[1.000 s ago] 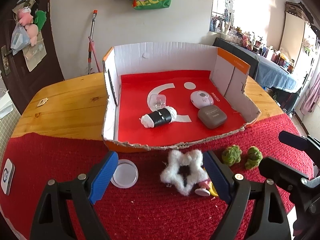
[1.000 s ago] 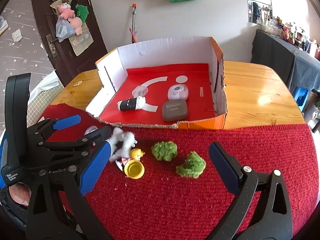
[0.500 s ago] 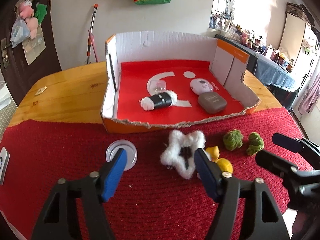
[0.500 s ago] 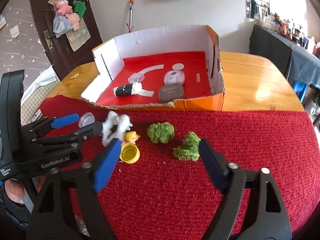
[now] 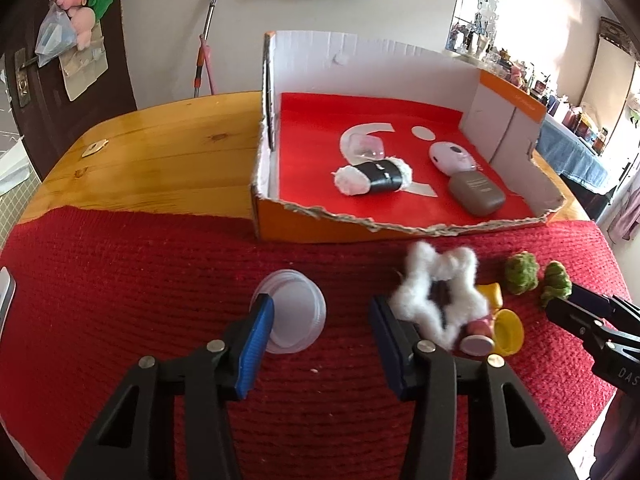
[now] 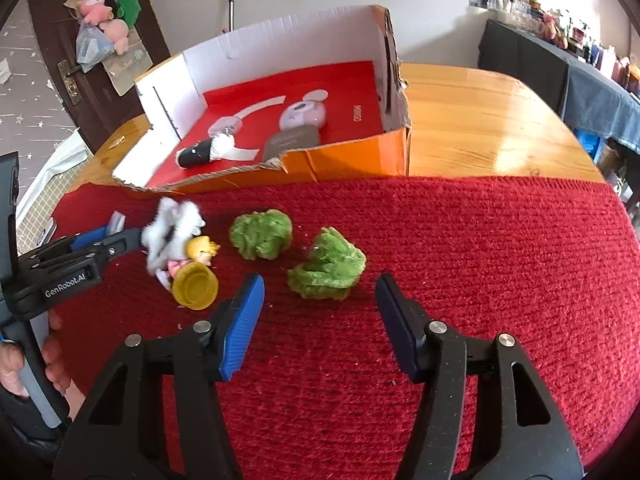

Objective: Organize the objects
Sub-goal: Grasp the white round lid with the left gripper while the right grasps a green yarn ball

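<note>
Jaws wide apart, both empty | white lid [image 5: 294,322] part-hidden by left gripper [image 5: 320,332]; right gripper [image 6: 320,316]

The left wrist view looks forward from low over the red mat [image 5: 120,280], the cardboard box [image 5: 400,224] at upper centre, close ahead. The right wrist view sits further right, facing the same box [image 6: 352,156] at upper left. Both share the white fluffy star [image 5: 436,292] [image 6: 172,228] and two green tufts [image 5: 520,272] [image 6: 260,234].

white lid [image 5: 294,322] btwn open left gripper [image 5: 320,334] fingers.
</note>
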The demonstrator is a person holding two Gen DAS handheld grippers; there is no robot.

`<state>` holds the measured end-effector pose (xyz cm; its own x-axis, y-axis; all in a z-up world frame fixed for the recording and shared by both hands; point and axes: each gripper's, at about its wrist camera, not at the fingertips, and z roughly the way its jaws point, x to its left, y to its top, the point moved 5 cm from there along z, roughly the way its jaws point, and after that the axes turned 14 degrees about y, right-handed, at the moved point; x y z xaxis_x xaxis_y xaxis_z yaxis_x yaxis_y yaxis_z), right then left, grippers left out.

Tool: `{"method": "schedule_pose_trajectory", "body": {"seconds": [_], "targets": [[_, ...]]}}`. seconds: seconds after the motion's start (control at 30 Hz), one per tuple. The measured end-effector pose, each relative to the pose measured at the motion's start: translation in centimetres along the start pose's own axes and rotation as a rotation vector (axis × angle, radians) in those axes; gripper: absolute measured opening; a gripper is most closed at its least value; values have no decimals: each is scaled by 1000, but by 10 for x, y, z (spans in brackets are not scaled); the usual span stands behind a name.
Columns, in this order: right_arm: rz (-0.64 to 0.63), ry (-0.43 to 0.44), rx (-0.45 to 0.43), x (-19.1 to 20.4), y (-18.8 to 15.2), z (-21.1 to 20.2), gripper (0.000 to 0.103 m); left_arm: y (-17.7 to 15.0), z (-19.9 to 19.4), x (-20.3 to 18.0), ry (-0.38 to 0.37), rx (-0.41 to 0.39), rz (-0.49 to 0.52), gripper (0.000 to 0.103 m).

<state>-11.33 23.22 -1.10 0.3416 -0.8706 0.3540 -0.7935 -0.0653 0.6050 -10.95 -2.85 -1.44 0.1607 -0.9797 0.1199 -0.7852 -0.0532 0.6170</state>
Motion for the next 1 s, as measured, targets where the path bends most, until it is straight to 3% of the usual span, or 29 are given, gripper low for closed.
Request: {"method": "schedule_pose_trajectory", "body": {"seconds": [0.17,0.37,0.67,1.0], "targets": [[-3,-8,-2,-2,4,3,52,1,3,5,6,-10,-1,48],[-8,-12,0,-2,7,6,37,2,4,12,5,-13,-13,35],[-34,26,-7,12,8,4,35,5,-4,15,7,-35,-24,15],[-52,72,-27,27,14,-5,35,6,-12,18,-2,-44,-37,10]]}}
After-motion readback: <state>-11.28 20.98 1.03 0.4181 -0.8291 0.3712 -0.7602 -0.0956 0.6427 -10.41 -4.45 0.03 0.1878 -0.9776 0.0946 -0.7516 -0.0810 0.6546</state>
